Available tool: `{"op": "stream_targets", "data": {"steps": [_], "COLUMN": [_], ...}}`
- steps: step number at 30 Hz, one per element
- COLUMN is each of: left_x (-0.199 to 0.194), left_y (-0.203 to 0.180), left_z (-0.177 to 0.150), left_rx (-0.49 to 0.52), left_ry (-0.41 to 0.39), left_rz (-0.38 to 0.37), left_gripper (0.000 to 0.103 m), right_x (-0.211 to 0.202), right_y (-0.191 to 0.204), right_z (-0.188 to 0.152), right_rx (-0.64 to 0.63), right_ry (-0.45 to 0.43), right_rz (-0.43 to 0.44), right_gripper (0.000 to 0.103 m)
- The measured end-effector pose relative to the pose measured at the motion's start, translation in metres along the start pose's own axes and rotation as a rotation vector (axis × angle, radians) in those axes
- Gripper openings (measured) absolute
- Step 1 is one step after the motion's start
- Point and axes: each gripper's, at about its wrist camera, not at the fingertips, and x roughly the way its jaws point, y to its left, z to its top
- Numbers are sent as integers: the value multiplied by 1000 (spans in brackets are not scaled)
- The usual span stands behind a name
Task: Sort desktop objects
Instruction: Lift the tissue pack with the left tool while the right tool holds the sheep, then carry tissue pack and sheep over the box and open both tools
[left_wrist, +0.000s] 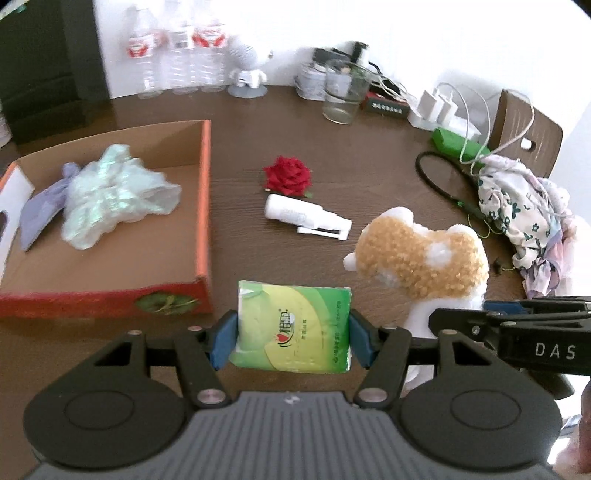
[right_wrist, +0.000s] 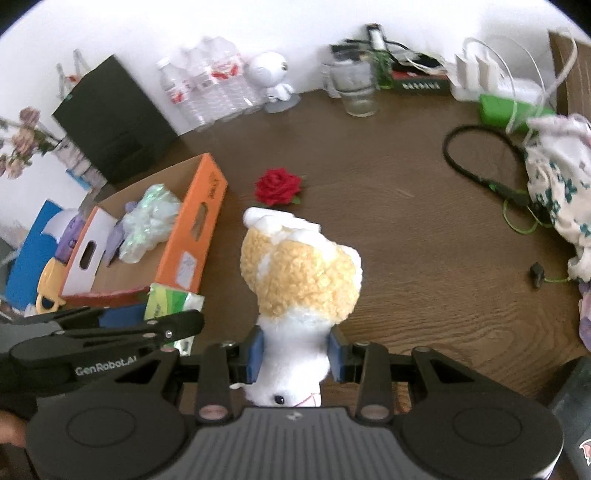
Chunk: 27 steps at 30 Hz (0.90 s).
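My left gripper (left_wrist: 293, 341) is pinching a green tissue pack (left_wrist: 293, 326), its blue pads pressed against the pack's two side edges. The pack sits just off the near right corner of the orange cardboard box (left_wrist: 205, 206), above the brown wooden surface (left_wrist: 369, 177); I cannot tell whether it touches the wood.

My right gripper (right_wrist: 295, 354) is clamped on a plush toy (right_wrist: 299, 273), squeezing its white body between the pads while the curly tan part points away from me (one small black eye shows down near the gripper body). From the left wrist view the same toy stands just right of the tissue pack, with the right gripper's black arm reaching in from the right edge.

Inside the box I see a crumpled pale green plastic bag (left_wrist: 114, 195) lying against a lilac piece (left_wrist: 40, 214). Beyond the tissue pack, in the open middle of the surface, a red fabric rose (left_wrist: 288, 175) lies just behind a white spray bottle (left_wrist: 306, 218) on its side; the two look almost touching.

Along the back edge stand clear water bottles (left_wrist: 177, 62), a small white robot figure (left_wrist: 247, 66) and a glass cup (left_wrist: 345, 92). To the right are a green box (left_wrist: 458, 142), white chargers (left_wrist: 437, 103) with cables, a black looped cord (left_wrist: 439, 177) and a heap of floral cloth (left_wrist: 524, 206).
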Motion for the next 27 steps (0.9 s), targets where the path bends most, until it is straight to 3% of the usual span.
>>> {"op": "stream_targets", "data": {"steps": [9, 20, 25, 27], "left_x": [-54, -107, -126, -130], "left_y": [55, 161, 182, 182], "left_z": [-20, -50, -45, -40], "left_rx": [-73, -248, -267, -232], "left_ry": [-69, -130, -225, -256], "left_rz": [4, 121, 132, 131], "left_gripper": [63, 62, 63, 63], "right_x": [-17, -14, -6, -4], "right_y": [79, 150, 174, 186], "right_z": [-14, -15, -12, -12], "right_rx": [-178, -249, -254, -271], "right_ry": [-56, -78, -84, -105], "right_rz": [-6, 7, 10, 12], "right_gripper": [35, 35, 35, 35]}}
